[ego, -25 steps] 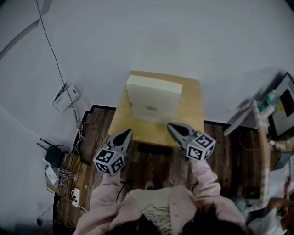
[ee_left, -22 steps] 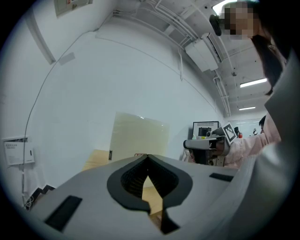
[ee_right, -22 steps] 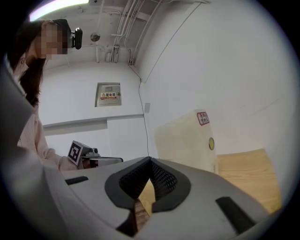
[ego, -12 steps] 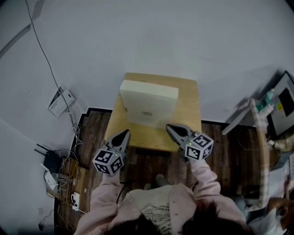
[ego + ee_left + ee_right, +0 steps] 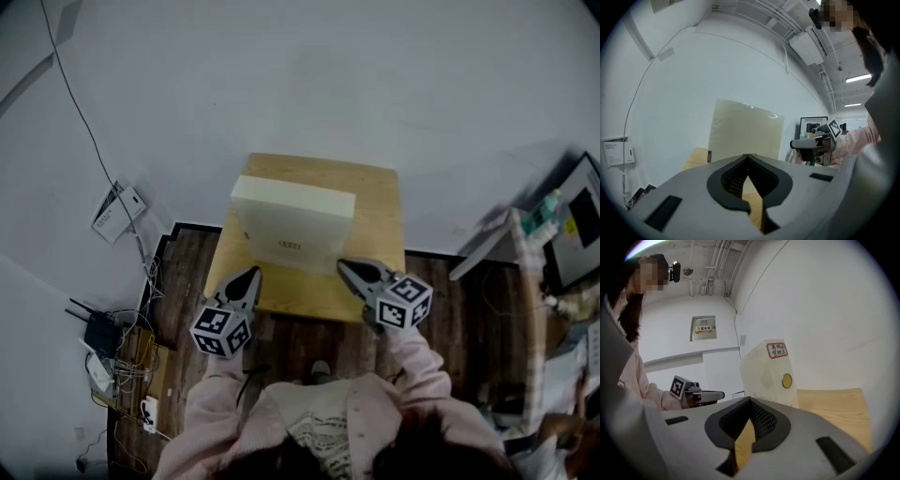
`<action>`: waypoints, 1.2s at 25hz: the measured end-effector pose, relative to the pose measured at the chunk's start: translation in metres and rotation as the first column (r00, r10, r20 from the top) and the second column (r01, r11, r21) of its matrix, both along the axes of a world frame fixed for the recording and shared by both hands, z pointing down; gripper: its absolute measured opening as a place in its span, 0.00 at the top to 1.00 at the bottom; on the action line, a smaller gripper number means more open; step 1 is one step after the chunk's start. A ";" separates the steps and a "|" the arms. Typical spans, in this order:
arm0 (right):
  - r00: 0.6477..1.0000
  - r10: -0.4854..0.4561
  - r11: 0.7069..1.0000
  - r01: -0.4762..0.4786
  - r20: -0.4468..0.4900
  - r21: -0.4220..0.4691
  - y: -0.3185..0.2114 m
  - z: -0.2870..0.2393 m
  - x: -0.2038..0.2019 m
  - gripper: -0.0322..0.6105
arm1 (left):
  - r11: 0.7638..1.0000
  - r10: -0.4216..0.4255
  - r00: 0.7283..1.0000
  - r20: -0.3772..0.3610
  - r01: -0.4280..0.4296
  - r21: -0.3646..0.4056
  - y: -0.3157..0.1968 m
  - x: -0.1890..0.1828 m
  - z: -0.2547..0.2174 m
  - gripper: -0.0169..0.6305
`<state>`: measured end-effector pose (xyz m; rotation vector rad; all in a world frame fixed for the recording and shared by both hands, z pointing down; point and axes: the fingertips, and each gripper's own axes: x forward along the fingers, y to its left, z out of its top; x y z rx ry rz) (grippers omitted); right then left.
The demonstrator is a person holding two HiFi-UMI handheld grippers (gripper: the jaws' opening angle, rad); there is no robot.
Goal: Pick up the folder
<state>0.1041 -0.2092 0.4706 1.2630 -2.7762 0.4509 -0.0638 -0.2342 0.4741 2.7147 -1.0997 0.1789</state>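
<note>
A thick cream box-file folder (image 5: 292, 223) stands upright on a small wooden table (image 5: 375, 216), its labelled spine toward me. In the left gripper view its broad pale side (image 5: 745, 133) rises ahead of the jaws. The right gripper view shows the spine (image 5: 771, 373) with a red-bordered label and a yellow ring hole. My left gripper (image 5: 248, 275) hovers at the table's near left corner, shut and empty. My right gripper (image 5: 347, 267) hangs over the near edge just right of the folder, also shut and empty. Neither touches the folder.
The table stands against a white wall (image 5: 309, 84). Cables, a router and power strips (image 5: 112, 342) lie on the dark wood floor at the left. A paper holder (image 5: 114, 213) hangs on the left wall. Shelving and a monitor (image 5: 572, 225) crowd the right side.
Both grippers have drawn closer to the table and folder; the right one's tip is now over the near edge. Both jaws stayed shut.
</note>
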 end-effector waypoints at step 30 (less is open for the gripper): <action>0.967 0.201 0.978 -0.207 -0.158 -0.028 -0.026 0.039 0.031 0.80 | 0.996 0.069 0.995 0.068 -0.065 -0.065 -0.062 -0.018 0.039 0.87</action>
